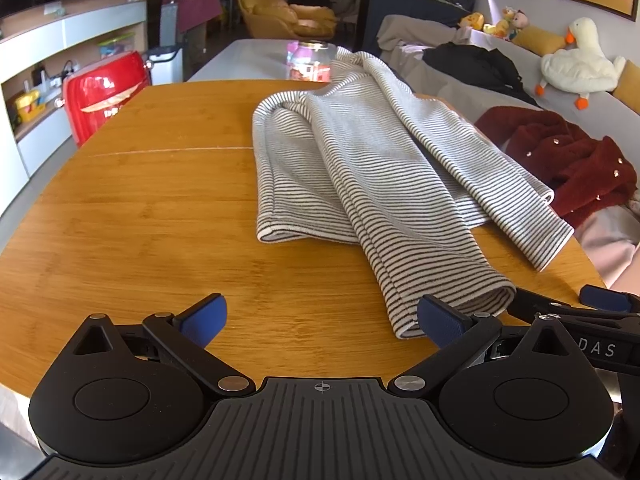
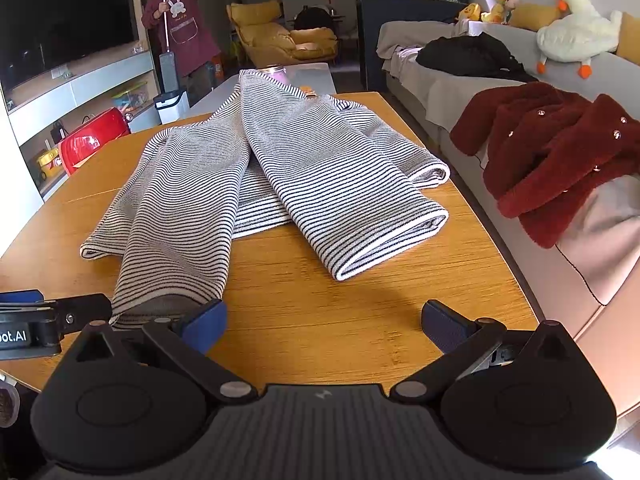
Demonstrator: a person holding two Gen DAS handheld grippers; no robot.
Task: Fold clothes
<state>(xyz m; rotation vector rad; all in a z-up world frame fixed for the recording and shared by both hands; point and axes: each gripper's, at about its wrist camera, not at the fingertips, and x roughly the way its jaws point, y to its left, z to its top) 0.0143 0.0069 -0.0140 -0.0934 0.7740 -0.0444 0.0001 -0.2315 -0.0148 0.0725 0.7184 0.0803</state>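
**Striped top awaits its next fold on the tabletop**

A striped top [image 1: 360,168] lies partly folded on the wooden tabletop [image 1: 160,220], straight ahead of two hand-held grippers. Both sleeves are drawn in over the body and run toward the near edge. The left hand-held gripper [image 1: 322,320] hovers low over the wood with its jaws spread wide and nothing between them; the cuff of the left sleeve [image 1: 452,292] lies just ahead of its right finger, close to or touching the pad. The right hand-held gripper [image 2: 324,322] is likewise wide open and empty, with the right sleeve [image 2: 384,232] ahead of it and apart from its fingers. The left sleeve's cuff ends just beside its left finger.

The sleeve stage looks finished, judging by how the cloth lies; the lengthwise fold of the body seems to come next. That would call for each gripper to close on a near cuff or the hem beneath, pinching every layer, then carrying the near end toward the collar evenly. A one-layer pinch could drag a sleeve askew.

A red coat [image 2: 560,152] lies on the sofa [image 2: 460,96], right of both grippers.
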